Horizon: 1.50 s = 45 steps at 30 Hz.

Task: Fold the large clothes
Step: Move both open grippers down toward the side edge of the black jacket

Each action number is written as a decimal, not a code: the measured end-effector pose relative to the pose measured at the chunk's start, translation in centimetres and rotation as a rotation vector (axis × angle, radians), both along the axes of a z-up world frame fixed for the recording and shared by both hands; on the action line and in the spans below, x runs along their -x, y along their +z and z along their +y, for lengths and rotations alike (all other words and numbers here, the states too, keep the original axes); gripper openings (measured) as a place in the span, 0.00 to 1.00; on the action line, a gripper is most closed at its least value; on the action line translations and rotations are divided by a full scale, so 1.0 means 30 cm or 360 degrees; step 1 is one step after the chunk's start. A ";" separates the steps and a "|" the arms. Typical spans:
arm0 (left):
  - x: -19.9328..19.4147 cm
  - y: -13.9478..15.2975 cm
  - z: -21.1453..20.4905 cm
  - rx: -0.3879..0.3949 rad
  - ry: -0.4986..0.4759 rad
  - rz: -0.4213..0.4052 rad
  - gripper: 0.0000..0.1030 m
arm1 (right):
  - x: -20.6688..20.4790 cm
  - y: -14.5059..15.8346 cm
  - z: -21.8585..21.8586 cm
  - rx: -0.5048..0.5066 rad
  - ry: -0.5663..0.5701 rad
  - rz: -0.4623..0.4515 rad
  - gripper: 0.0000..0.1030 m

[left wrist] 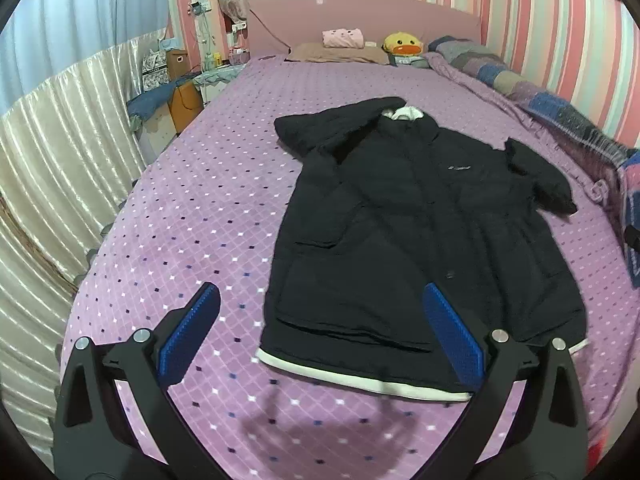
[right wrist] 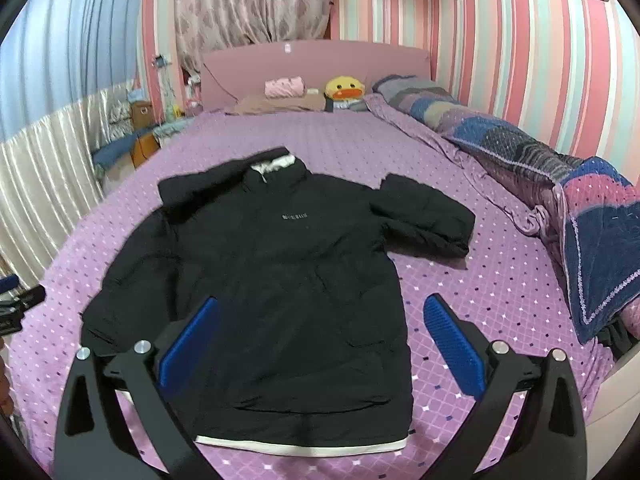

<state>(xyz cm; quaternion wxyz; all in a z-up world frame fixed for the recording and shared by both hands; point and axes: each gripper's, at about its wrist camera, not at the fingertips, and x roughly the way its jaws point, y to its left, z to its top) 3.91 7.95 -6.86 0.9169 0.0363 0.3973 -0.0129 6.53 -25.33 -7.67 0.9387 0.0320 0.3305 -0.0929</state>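
Note:
A long black coat [left wrist: 404,216] [right wrist: 272,280] with a white hem lies front-up on the purple bed cover, collar toward the headboard. Its one sleeve [right wrist: 424,216] is bent outward toward the wall side; the other sleeve [left wrist: 320,128] lies folded across near the collar. My left gripper [left wrist: 320,292] hovers open over the hem's near-left corner, its blue pads [left wrist: 188,340] wide apart and empty. Above the lower right part of the coat, my right gripper [right wrist: 320,304] is open too, with nothing between its fingers.
A purple quilted bed [left wrist: 192,208] [right wrist: 480,280] carries the coat. A rolled patchwork quilt [right wrist: 560,184] lies along the striped wall. Pillows and a yellow duck toy [left wrist: 402,45] sit by the pink headboard. Cream curtains and a cluttered nightstand [left wrist: 176,76] stand to the left.

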 end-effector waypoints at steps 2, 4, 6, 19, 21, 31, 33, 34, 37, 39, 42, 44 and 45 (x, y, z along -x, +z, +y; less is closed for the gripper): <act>-0.027 -0.037 0.015 -0.0012 0.0000 0.0020 0.97 | -0.021 -0.044 -0.017 -0.0025 -0.0008 0.0045 0.98; -0.051 -0.072 0.037 0.0000 -0.0010 0.0039 0.97 | -0.030 -0.082 -0.033 -0.0024 -0.0021 0.0080 0.98; -0.077 -0.118 0.058 -0.0005 -0.0017 0.0069 0.97 | -0.031 -0.119 -0.051 0.0014 -0.0053 0.0107 0.98; -0.274 -0.374 0.148 0.0041 0.0004 0.0343 0.97 | -0.060 -0.273 -0.155 0.0119 -0.0156 0.0304 0.98; -0.292 -0.369 0.126 0.0018 -0.0005 0.0323 0.97 | -0.078 -0.276 -0.155 0.0129 -0.0156 0.0301 0.98; -0.434 -0.345 0.052 -0.0023 -0.0039 0.0287 0.97 | -0.232 -0.296 -0.152 0.0145 -0.0130 0.0284 0.98; -0.476 -0.342 0.036 -0.0030 -0.0036 0.0282 0.97 | -0.280 -0.300 -0.153 0.0157 -0.0121 0.0283 0.98; -0.500 -0.340 0.028 -0.0037 -0.0033 0.0278 0.97 | -0.313 -0.300 -0.154 0.0163 -0.0114 0.0279 0.98; -0.579 -0.341 0.008 -0.0075 -0.0004 0.0292 0.97 | -0.395 -0.305 -0.158 0.0178 -0.0101 0.0265 0.98; -0.635 -0.340 -0.006 -0.0082 0.0002 0.0295 0.97 | -0.468 -0.308 -0.165 0.0187 -0.0083 0.0261 0.98; -0.725 -0.333 -0.040 -0.0106 -0.0005 0.0275 0.97 | -0.610 -0.311 -0.174 0.0223 -0.0049 0.0256 0.98; -0.793 -0.327 -0.066 -0.0141 -0.0004 0.0254 0.97 | -0.696 -0.303 -0.178 0.0253 -0.0041 0.0243 0.98; -0.837 -0.324 -0.081 -0.0157 -0.0001 0.0251 0.97 | -0.729 -0.299 -0.179 0.0255 -0.0037 0.0236 0.98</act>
